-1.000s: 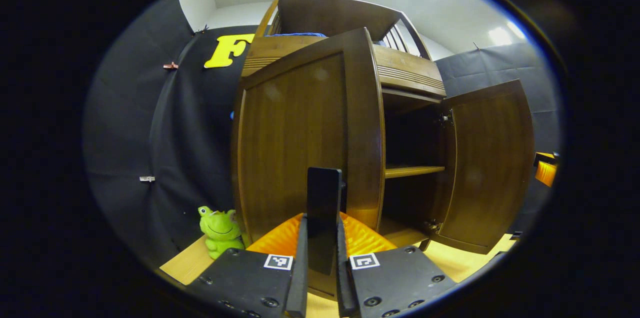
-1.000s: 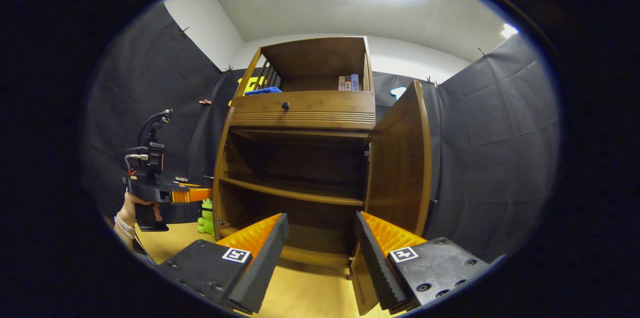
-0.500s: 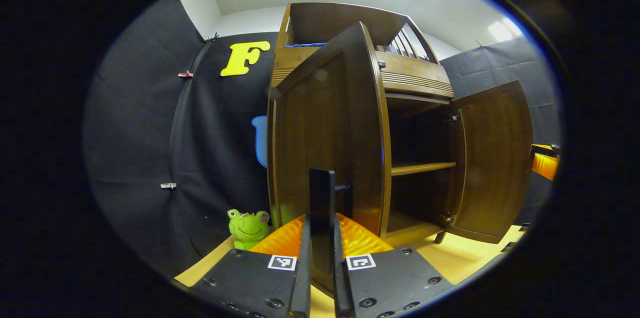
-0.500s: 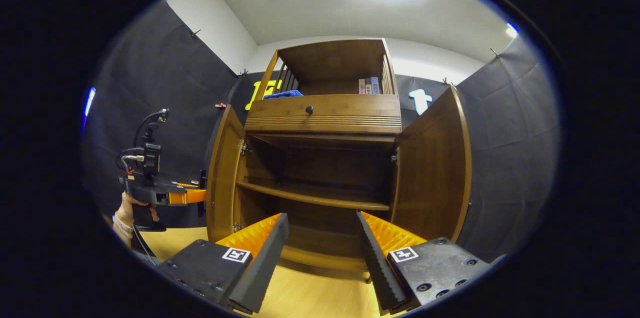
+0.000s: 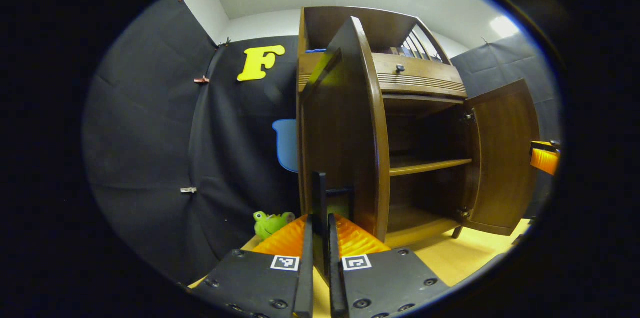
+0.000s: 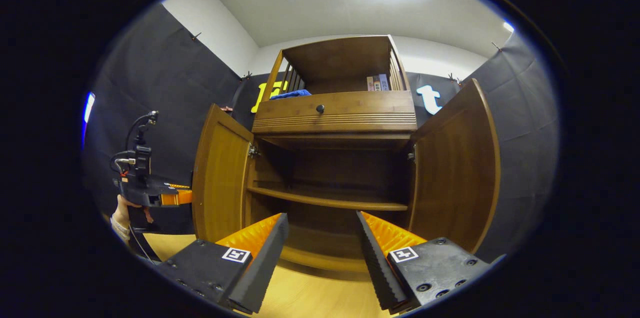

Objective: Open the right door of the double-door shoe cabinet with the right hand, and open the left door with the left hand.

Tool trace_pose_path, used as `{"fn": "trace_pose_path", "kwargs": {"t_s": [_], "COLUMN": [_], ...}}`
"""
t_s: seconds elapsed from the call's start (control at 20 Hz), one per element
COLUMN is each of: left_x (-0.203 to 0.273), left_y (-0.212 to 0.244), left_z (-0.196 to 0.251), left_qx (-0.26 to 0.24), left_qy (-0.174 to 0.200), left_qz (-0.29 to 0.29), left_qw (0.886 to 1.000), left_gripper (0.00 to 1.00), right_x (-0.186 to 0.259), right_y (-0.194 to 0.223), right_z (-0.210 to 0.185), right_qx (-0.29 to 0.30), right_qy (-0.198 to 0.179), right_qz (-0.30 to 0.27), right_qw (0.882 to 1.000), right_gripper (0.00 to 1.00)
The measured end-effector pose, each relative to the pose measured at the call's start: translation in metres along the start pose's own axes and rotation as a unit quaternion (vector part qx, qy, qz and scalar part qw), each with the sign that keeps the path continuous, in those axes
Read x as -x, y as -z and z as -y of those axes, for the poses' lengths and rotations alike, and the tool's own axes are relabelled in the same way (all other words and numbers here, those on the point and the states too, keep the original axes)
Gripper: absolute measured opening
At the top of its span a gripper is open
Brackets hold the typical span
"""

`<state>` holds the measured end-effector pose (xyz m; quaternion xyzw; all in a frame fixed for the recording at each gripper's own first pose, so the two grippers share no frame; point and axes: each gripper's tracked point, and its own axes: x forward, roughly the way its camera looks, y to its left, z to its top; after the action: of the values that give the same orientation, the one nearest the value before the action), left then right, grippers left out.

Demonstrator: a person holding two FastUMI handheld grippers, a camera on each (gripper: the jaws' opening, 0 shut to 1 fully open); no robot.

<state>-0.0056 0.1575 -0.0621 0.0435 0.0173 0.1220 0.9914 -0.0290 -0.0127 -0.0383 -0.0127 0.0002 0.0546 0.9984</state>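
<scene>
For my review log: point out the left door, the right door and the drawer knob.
left door [image 6: 220,178], right gripper view, inner panel.
right door [image 6: 457,168], right gripper view, inner panel.
drawer knob [image 6: 320,107], right gripper view, knob face.

Over the last second the left door [image 6: 220,178] swung farther out from the shoe cabinet [image 6: 335,113], drawn by the left claw [image 5: 320,238] clamped on its handle [image 5: 320,198], until it stood wide open like the right door [image 6: 457,168], and more of the inner shelf [image 6: 327,201] showed.
</scene>
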Motion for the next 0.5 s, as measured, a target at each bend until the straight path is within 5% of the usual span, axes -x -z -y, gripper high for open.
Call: {"fn": "trace_pose_path", "kwargs": {"t_s": [0.5], "left_x": [0.027], "left_y": [-0.015], "left_z": [-0.036], "left_qx": [-0.013], "left_qy": [-0.045], "left_qz": [0.006], "left_qw": [0.999], "left_gripper": [0.11], "right_x": [-0.009], "right_y": [-0.007], "right_z": [-0.017], "right_qx": [-0.003], "right_qy": [-0.007], "right_qz": [0.011], "right_qw": [1.000], "right_gripper": [0.86]}}
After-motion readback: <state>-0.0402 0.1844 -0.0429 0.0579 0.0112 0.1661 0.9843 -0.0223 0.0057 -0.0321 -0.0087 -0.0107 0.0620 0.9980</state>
